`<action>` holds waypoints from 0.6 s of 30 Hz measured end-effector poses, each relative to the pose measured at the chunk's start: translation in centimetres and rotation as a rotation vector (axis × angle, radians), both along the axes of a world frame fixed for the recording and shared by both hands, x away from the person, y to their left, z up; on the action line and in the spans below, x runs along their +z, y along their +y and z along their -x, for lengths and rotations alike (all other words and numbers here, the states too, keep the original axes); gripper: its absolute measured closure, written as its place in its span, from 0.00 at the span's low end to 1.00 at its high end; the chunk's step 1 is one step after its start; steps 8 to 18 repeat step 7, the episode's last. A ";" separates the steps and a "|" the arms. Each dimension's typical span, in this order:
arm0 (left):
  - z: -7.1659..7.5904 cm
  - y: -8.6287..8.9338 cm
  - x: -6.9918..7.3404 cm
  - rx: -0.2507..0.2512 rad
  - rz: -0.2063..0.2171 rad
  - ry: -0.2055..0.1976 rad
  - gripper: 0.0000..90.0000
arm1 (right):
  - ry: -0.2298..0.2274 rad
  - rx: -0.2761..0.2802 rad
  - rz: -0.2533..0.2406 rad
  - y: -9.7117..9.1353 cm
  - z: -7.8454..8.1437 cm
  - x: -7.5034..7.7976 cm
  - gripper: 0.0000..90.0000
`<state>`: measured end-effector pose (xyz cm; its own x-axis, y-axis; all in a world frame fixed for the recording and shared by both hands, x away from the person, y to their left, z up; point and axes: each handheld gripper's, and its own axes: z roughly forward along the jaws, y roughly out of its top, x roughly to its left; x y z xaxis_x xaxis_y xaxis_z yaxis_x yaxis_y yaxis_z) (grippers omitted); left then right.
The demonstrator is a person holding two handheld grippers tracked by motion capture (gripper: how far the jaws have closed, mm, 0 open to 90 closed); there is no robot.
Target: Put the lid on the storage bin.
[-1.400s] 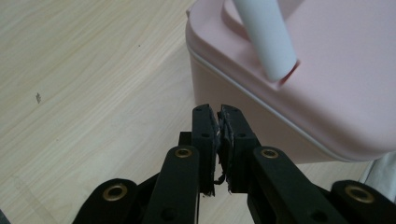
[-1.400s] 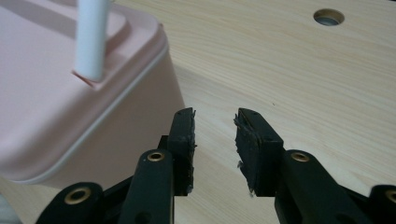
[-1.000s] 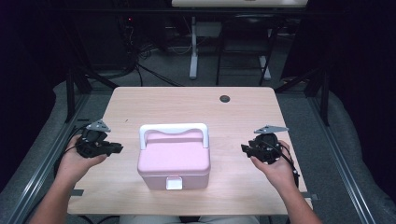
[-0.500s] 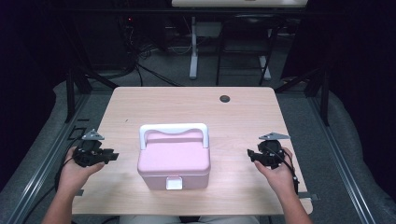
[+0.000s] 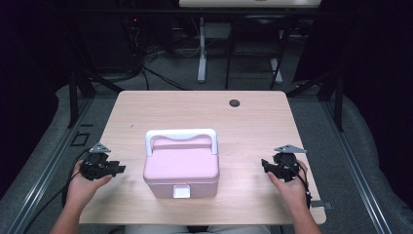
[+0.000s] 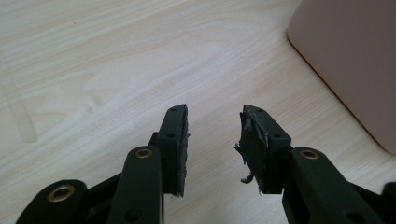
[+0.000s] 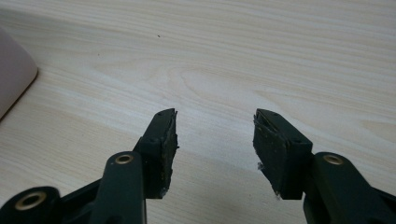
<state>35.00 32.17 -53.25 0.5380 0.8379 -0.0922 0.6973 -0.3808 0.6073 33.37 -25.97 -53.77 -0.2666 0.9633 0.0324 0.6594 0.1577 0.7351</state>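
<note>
A pink lidded box [image 5: 181,168] with a white handle [image 5: 181,135] and a white front latch [image 5: 180,191] stands near the table's front middle. My left gripper [image 5: 118,169] hovers low over the table to the box's left, jaws pointing toward it; they have just been opening and hold nothing. In the left gripper view the gripper [image 6: 215,121] is open over bare wood, the box [image 6: 345,60] at upper right. My right gripper [image 5: 264,165] sits to the box's right, also opening and empty. In the right gripper view the gripper [image 7: 215,123] is open, the box's corner [image 7: 11,77] at far left.
The light wood table [image 5: 195,109] has a small dark round grommet [image 5: 234,103] near its far edge. Dark floor, cables and a desk's legs lie beyond the table. Bare wood lies on both sides of the box.
Both hands have sunk toward the table and drawn nearer the front edge, each a little farther out from the box. Both sets of jaws have spread wider.
</note>
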 end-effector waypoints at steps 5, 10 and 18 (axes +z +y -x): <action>0.0 0.2 -0.3 -0.011 -0.001 -0.022 0.67 | -0.009 -0.006 0.013 -0.1 -0.1 -0.4 0.51; 0.1 0.2 -0.2 -0.008 0.004 -0.027 0.67 | -0.014 -0.005 0.013 -0.1 -0.1 -0.6 0.49; 0.1 0.2 -0.2 -0.008 0.004 -0.027 0.67 | -0.014 -0.005 0.013 -0.1 -0.1 -0.6 0.49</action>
